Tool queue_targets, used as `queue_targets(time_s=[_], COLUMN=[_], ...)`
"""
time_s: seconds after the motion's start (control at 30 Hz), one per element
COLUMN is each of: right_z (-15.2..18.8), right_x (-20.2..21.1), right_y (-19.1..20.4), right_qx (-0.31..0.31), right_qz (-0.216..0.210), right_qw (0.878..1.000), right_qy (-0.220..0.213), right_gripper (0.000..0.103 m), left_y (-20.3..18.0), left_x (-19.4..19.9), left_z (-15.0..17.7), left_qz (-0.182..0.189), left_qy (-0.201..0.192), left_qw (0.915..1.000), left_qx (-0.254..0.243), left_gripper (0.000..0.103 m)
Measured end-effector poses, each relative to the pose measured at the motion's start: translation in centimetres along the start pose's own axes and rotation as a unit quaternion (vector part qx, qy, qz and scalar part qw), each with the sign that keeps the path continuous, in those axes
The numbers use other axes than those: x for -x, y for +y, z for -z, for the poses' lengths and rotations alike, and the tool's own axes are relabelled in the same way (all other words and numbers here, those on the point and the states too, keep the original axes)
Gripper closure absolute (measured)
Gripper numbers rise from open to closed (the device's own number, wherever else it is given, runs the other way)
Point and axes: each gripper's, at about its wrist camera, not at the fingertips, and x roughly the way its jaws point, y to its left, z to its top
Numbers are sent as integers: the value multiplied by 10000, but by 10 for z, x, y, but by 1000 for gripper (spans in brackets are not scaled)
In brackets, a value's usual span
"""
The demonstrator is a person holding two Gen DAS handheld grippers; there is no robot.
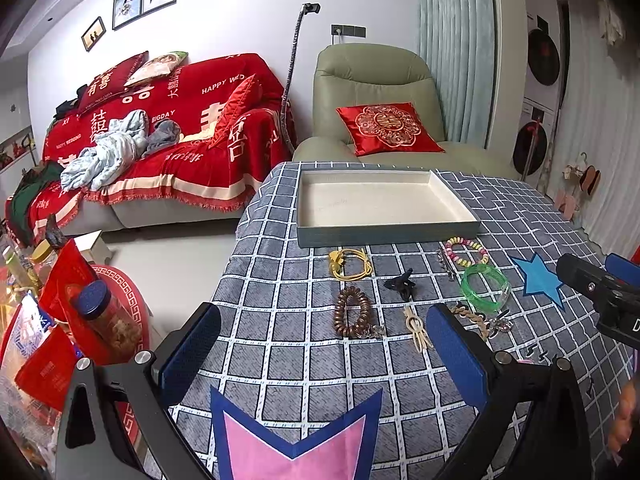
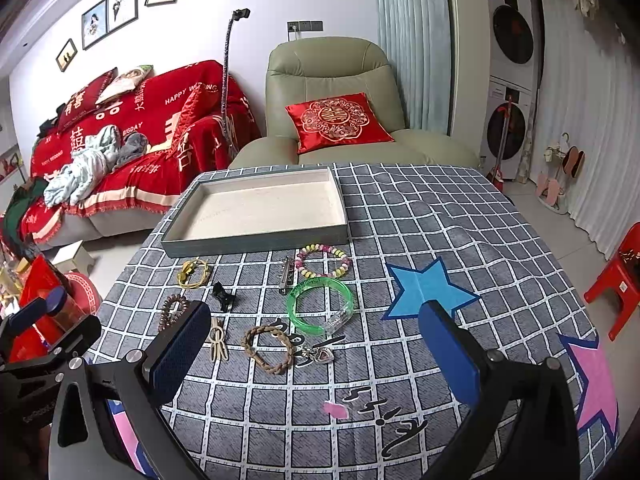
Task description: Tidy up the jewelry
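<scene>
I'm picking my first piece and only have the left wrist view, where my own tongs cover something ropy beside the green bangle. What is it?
Observer: It is a braided tan bracelet, lying flat as a full loop, nearer to us than the green bangle.
Operator: Is anything attached to it?
Observer: A heart charm lies close on its right side. I cannot tell whether the two are joined.
Operator: Are the right tongs free?
Observer: Yes, the right tongs are open and hold nothing.
</scene>
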Motion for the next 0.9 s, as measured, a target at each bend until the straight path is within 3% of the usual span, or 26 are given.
queue_targets(time_s=[0.9], right_z=[-1], right_x=[2], right_y=[6], right_qx=[24], right_qz=[-31], right_qw=[10000], right_qy=[-10], right_gripper=[0], left_y=[6], left_x=[-3], left_z=[0], left_qz=[-21], left_qy=[41], left_qw=[10000], left_qx=[55], left_gripper=[0])
